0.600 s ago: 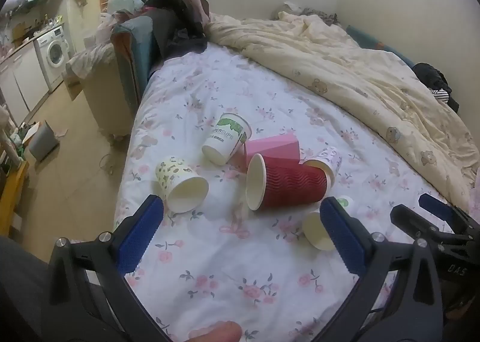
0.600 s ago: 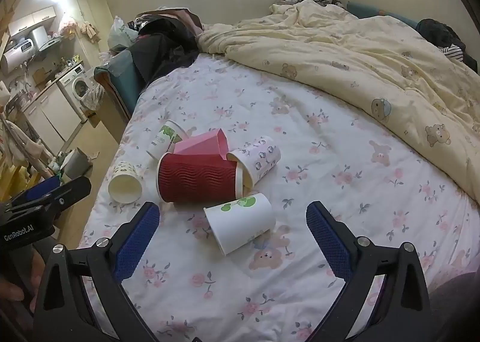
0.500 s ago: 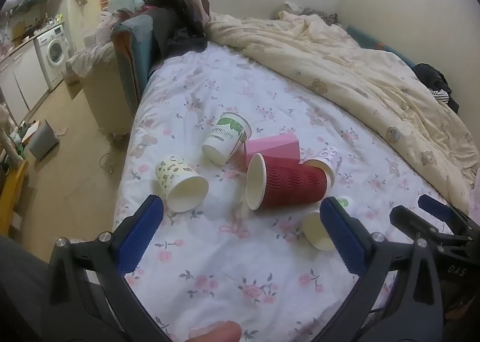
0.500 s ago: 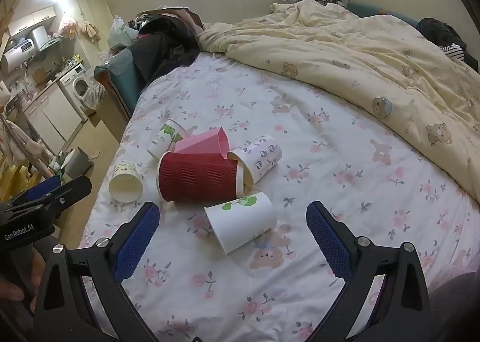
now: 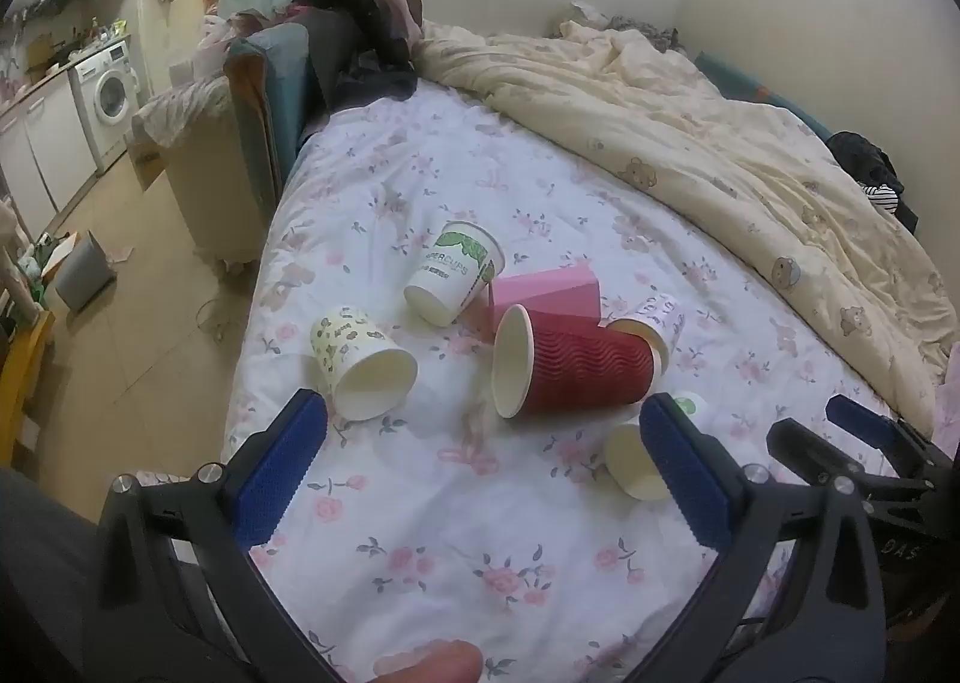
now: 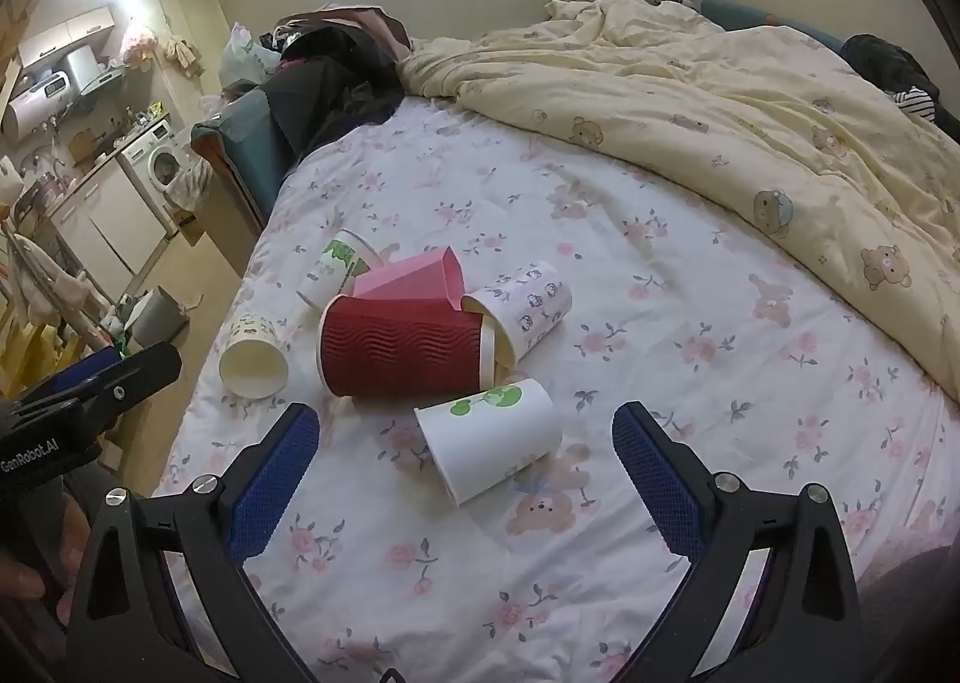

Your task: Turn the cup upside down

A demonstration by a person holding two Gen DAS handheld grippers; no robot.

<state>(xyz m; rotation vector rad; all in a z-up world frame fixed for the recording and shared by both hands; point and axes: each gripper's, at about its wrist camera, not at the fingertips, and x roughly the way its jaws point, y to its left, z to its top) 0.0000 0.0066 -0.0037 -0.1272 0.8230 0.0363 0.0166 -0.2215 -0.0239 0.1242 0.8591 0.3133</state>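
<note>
Several paper cups lie on their sides on the floral bedsheet [image 5: 420,533]. A red ribbed cup [image 5: 570,365] [image 6: 402,347] lies in the middle, with a pink cup [image 5: 549,293] behind it. A yellow-patterned cup [image 5: 360,362] lies left, a green-print cup [image 5: 453,272] beyond, a purple-print cup [image 6: 519,311] to the right. A white cup with green dots [image 6: 489,437] lies nearest my right gripper [image 6: 465,467], which is open and empty above the sheet. My left gripper [image 5: 483,461] is open and empty, in front of the red cup.
A cream quilt [image 5: 690,131] covers the bed's right and far side. Dark clothes and a teal cushion [image 5: 282,83] are piled at the far left corner. The bed's left edge drops to the floor, with a grey bin [image 5: 84,269] and a washing machine [image 5: 111,95].
</note>
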